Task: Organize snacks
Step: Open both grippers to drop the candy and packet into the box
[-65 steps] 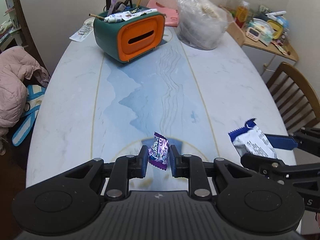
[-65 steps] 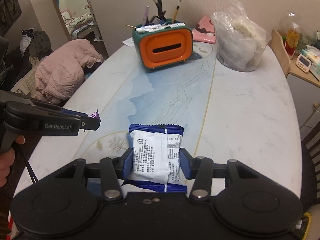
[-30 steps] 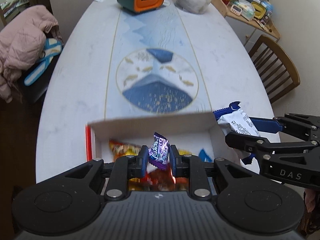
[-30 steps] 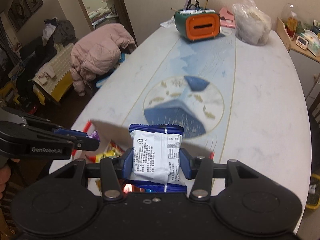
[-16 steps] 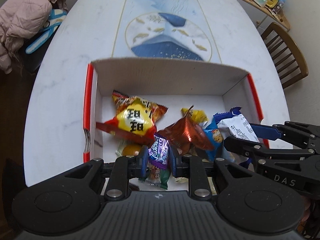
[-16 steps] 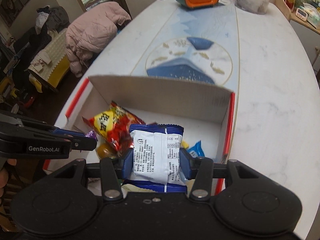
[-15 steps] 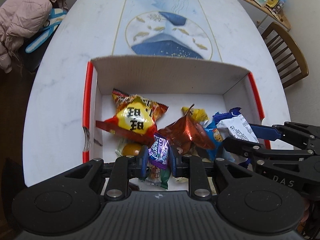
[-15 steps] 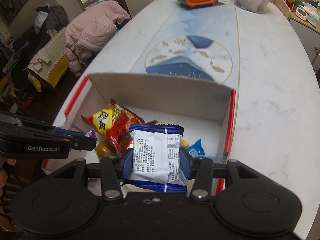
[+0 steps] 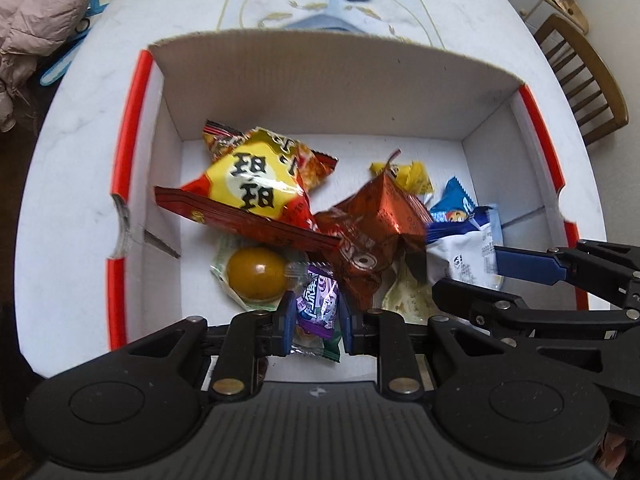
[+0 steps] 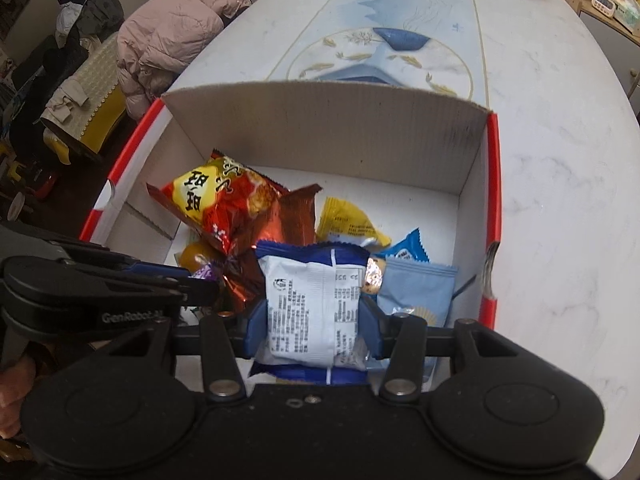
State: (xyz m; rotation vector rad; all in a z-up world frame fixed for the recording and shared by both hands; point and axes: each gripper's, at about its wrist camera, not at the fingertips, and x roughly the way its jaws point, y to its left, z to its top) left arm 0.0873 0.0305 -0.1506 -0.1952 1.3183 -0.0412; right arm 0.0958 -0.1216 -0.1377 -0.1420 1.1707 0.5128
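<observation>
- My left hand-held gripper (image 9: pixel 314 318) was clamped on a small purple candy wrapper (image 9: pixel 317 304), pads pressing its two sides, pointed steeply down into the box.
- My right hand-held gripper (image 10: pixel 316 322) was clamped across the width of a white-and-blue snack packet (image 10: pixel 310 312), held flat with the printed back facing the camera. I judged the side grip was meant to keep the packet from folding.
- Both pieces hung over the near part of the cardboard box (image 9: pixel 320 80), above the pile and not yet let go. The two tools sat side by side, apart, the right one to the right of the left.
- Just beyond the purple candy lay a round amber sweet in clear wrap (image 9: pixel 256 274). Whether the candy touched it, I could not tell.
- Mid-box: a crumpled copper-red foil pack (image 9: pixel 372 228) leaned against a large yellow-and-red bag (image 9: pixel 252 184), which overlapped it on the left.
- To the right: a light blue packet (image 10: pixel 416 288) and a yellow sachet (image 10: pixel 348 222), near the right wall.
- The far floor of the box was bare. I judged that the better drop zone, since the near pile was already heaped.
- Beyond the box, the worktop (image 10: pixel 540 120) carried a blue printed emblem.
- A pink jacket (image 10: pixel 176 28) lay off the left side.
</observation>
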